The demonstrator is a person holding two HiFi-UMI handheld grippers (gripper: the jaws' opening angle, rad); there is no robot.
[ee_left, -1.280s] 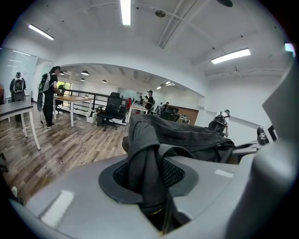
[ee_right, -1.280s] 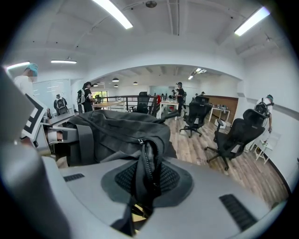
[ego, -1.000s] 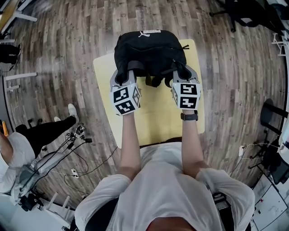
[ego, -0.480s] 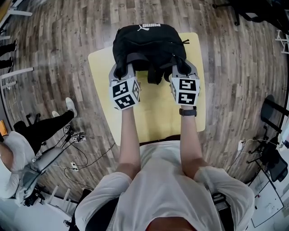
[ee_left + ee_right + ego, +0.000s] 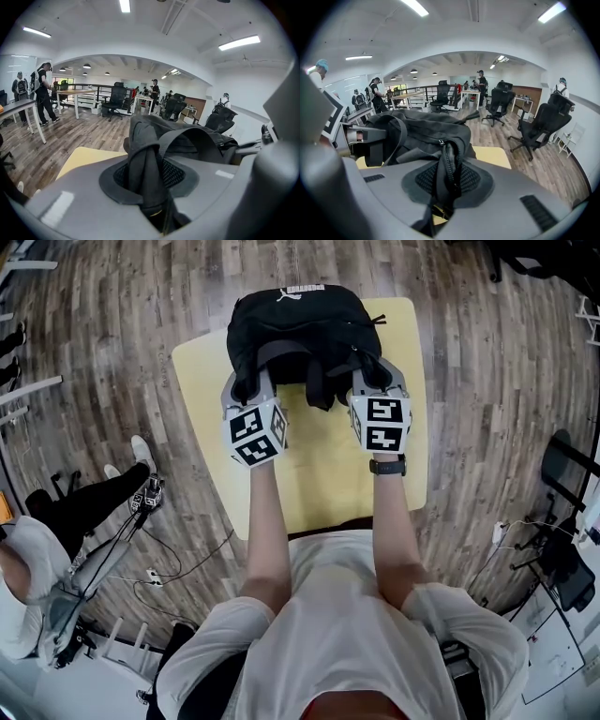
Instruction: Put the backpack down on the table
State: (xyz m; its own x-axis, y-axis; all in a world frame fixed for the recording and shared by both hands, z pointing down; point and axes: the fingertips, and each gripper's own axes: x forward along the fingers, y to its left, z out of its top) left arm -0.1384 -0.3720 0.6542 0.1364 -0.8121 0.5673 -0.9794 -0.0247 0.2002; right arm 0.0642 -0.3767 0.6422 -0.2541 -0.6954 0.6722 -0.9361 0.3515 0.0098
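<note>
The left tool is pinched tight on a bunched shoulder strap at the backpack's near left side. The black backpack is carried between both tools over the far edge of the yellow desk; whether its base touches the desk cannot be told. The right tool is clamped on a zippered fold at the backpack's near right side

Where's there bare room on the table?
Bare: near half of the table, between the left tongs, right tongs and the person; also a strip along its left edge beside the backpack. Crowded: far middle, backpack with both tongs clamped on it.
</note>
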